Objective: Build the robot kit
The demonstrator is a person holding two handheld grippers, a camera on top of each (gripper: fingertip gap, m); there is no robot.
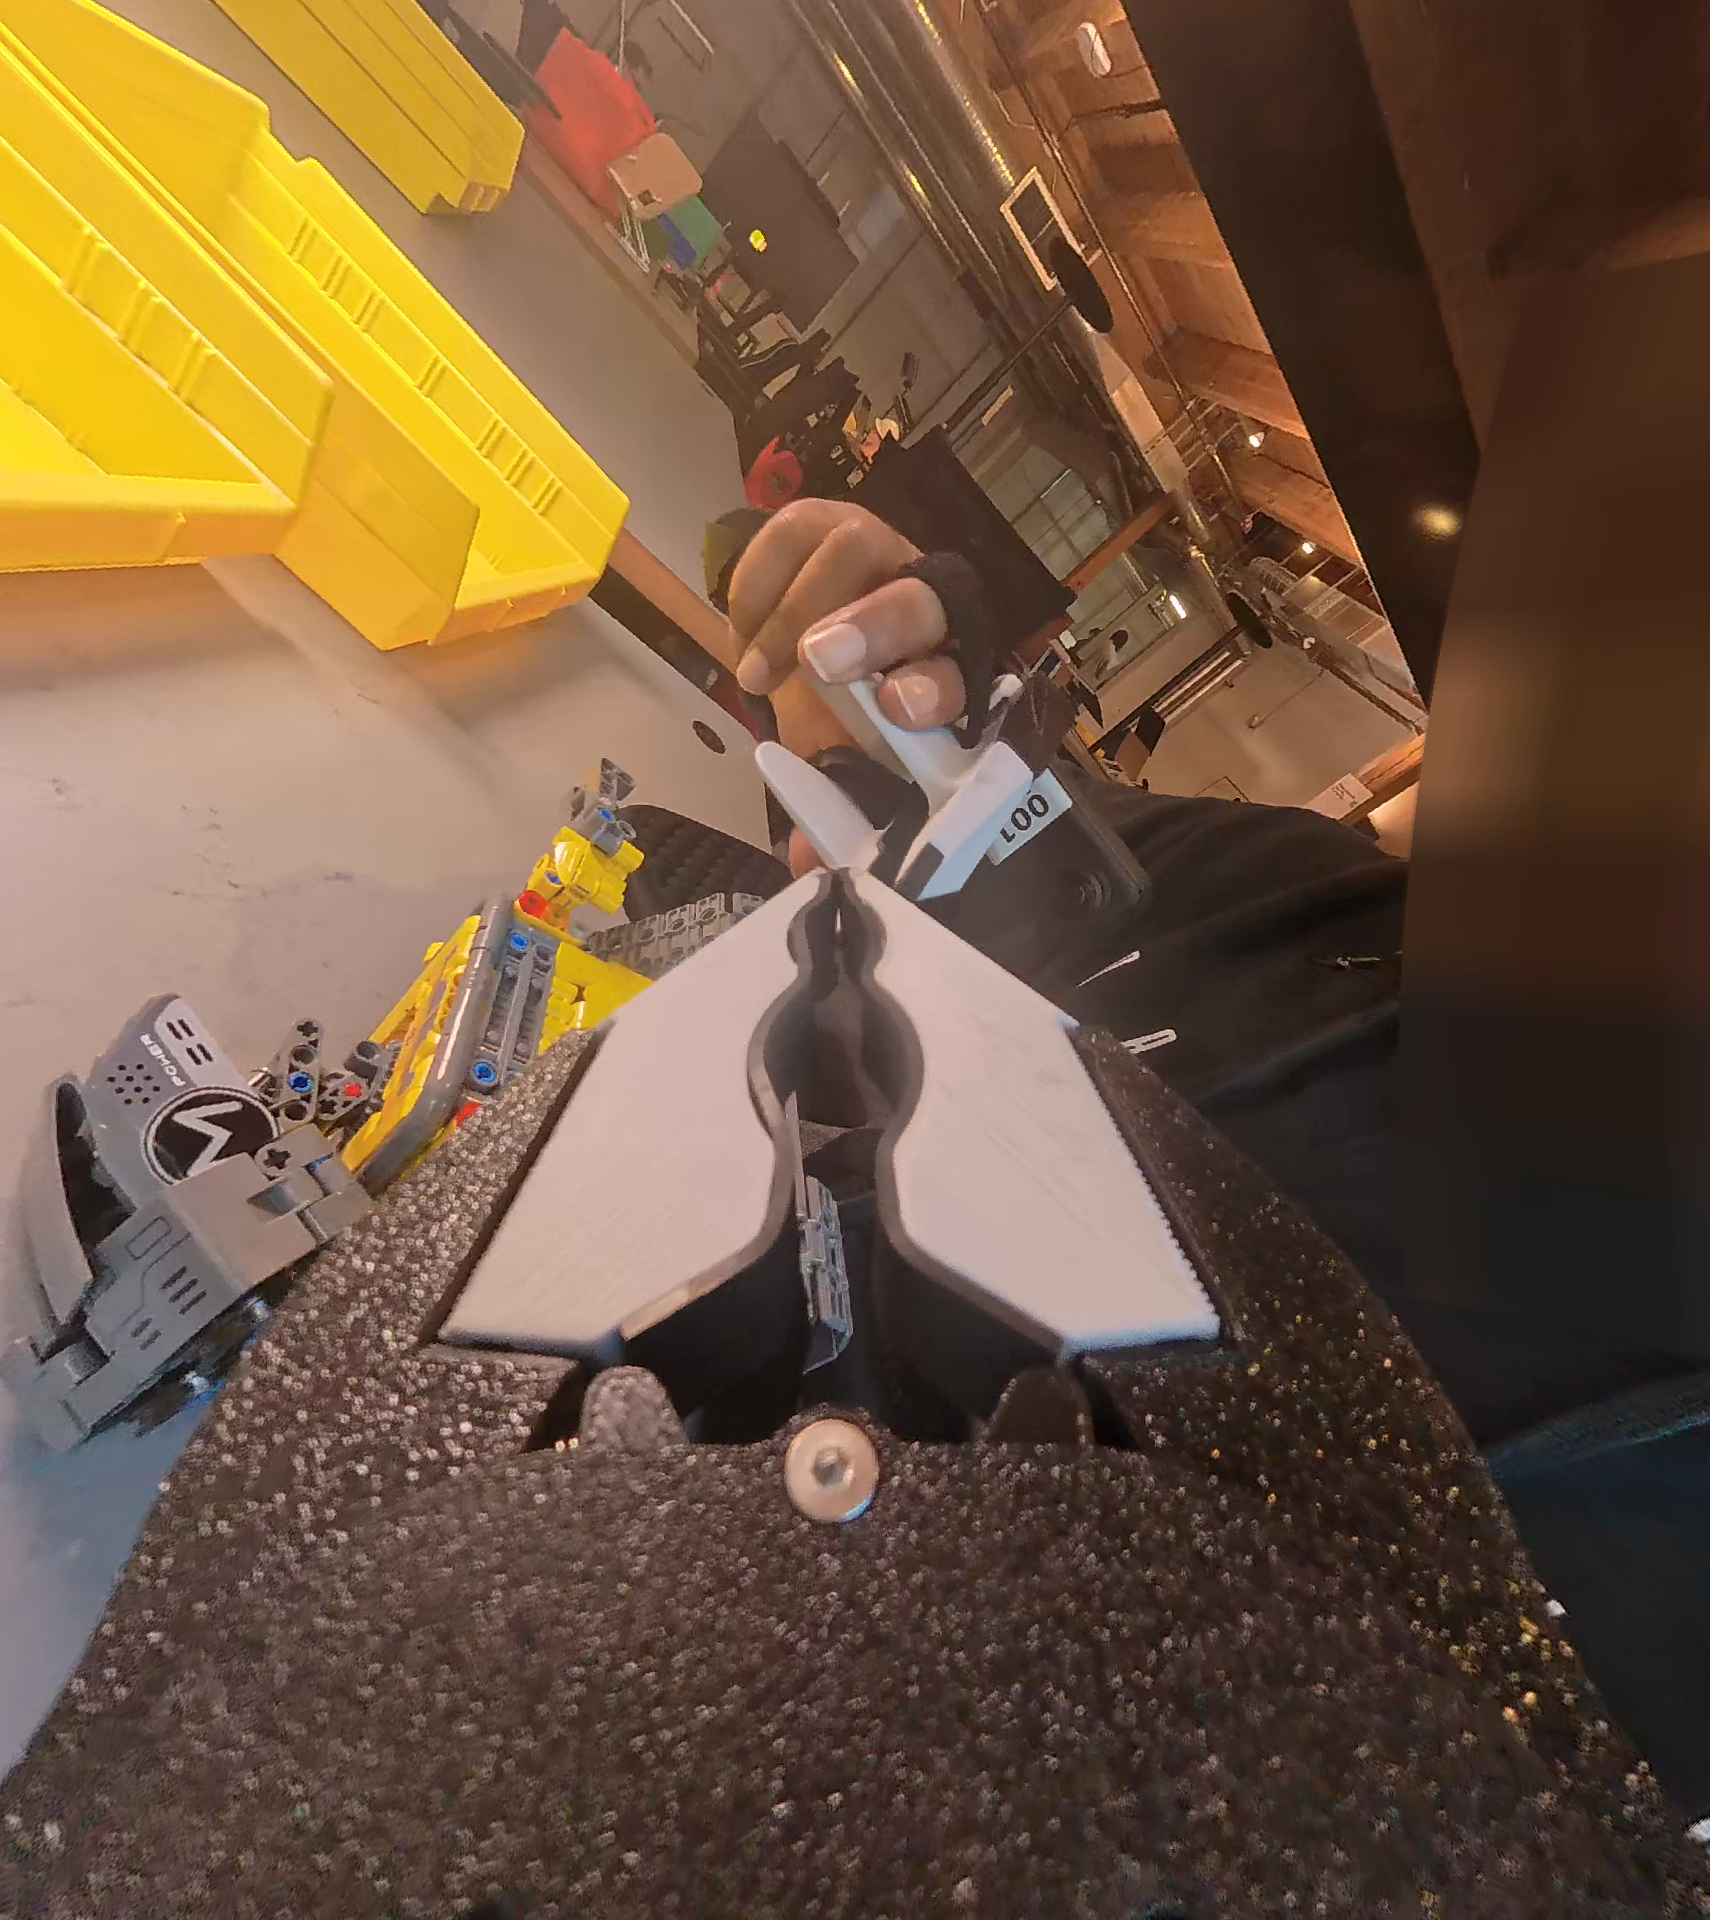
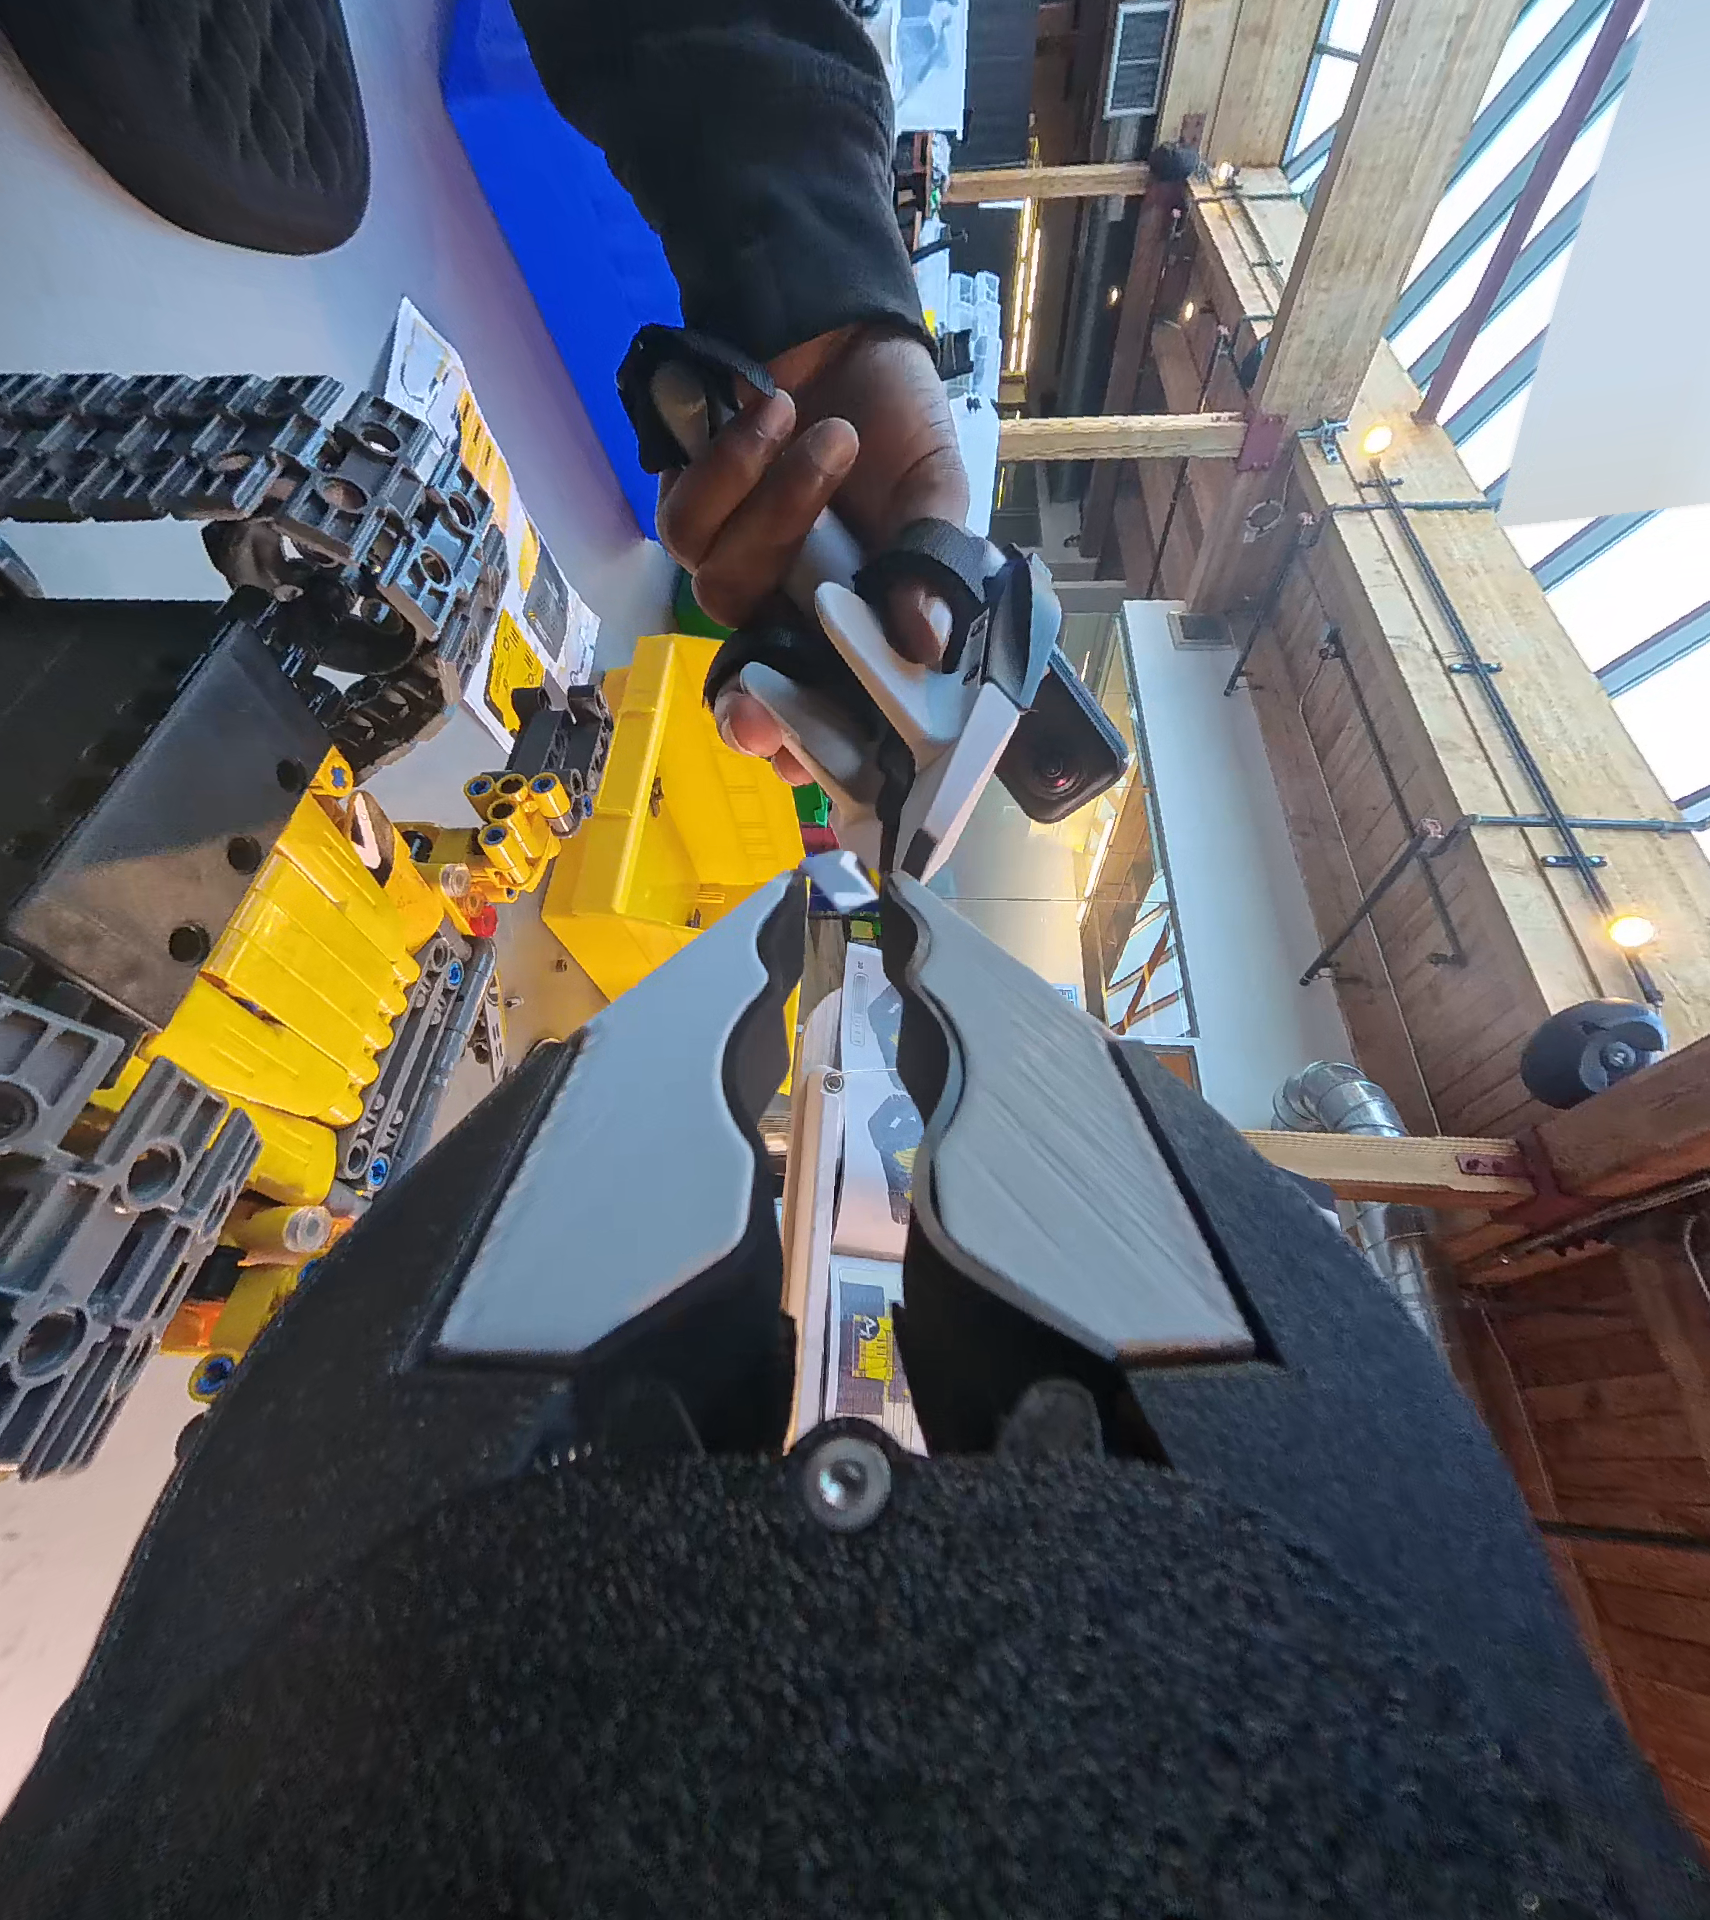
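Note:
In the left wrist view my left gripper has its tips pressed together on a thin dark part, held in the air. A small grey beam shows in the gap behind the jaws. The right gripper, held by a hand, meets it tip to tip. In the right wrist view my right gripper is closed on a small grey piece. The left gripper, with its camera, points down at that piece. A yellow and grey brick-built vehicle lies on the table to the left.
Yellow bins stand at the back of the grey table. A grey hub block and the yellow model lie left of my left gripper. A black tyre, black track, printed booklet and blue bin lie nearby. Only a small space, under 4 cm, lies between the two pairs of fingers. Both grippers' tips are roughly 15 centimeters from the grey hub block.

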